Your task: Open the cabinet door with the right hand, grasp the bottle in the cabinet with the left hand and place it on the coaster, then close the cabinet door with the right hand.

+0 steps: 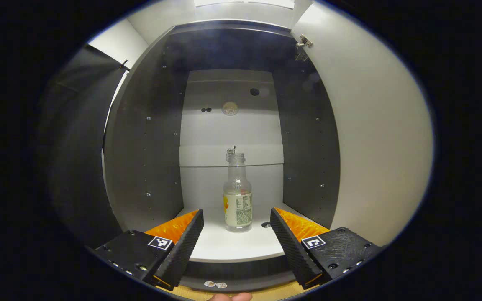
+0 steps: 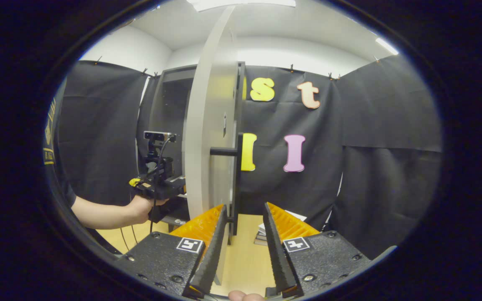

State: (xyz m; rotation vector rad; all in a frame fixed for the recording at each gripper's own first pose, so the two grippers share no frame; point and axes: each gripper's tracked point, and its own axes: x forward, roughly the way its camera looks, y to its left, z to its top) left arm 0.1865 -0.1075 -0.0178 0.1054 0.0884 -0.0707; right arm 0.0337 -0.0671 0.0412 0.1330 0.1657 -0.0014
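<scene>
Bottle (image 1: 237, 196) stands upright on the cabinet's (image 1: 144, 138) white bottom shelf (image 1: 228, 246), roughly centred, set back from the front edge, clear of both side walls. Cap looks off; something thin sticks up at the neck, too small to tell what. It carries a printed label.

Our left gripper (image 1: 237, 238) is lined up straight at the bottle, jaws wide, one either side of it in the left gripper view but short of it, touching nothing. The gap is wider than the bottle, so we judge this the approach for the grasp, with the bottle framed in the middle to go in without knocking it.

Cabinet door (image 1: 375, 142) is swung fully open to the right of the bottle, hinge (image 1: 303, 41) visible at top. In the right gripper view we see that door (image 2: 207, 138) edge-on, with its dark bar handle (image 2: 236, 175) just past the tips. Our right gripper (image 2: 243, 234) sits by the door's lower edge, jaws moderately apart, gripping nothing; whether one finger touches the door we cannot tell. Likely parked there to hold the door clear and be ready to close it.

Left of the door, a hand (image 2: 140, 207) holds the left gripper at the cabinet mouth. Worktop (image 2: 245, 251) is light wood.

Door-open step looks done; grasp not yet made.
</scene>
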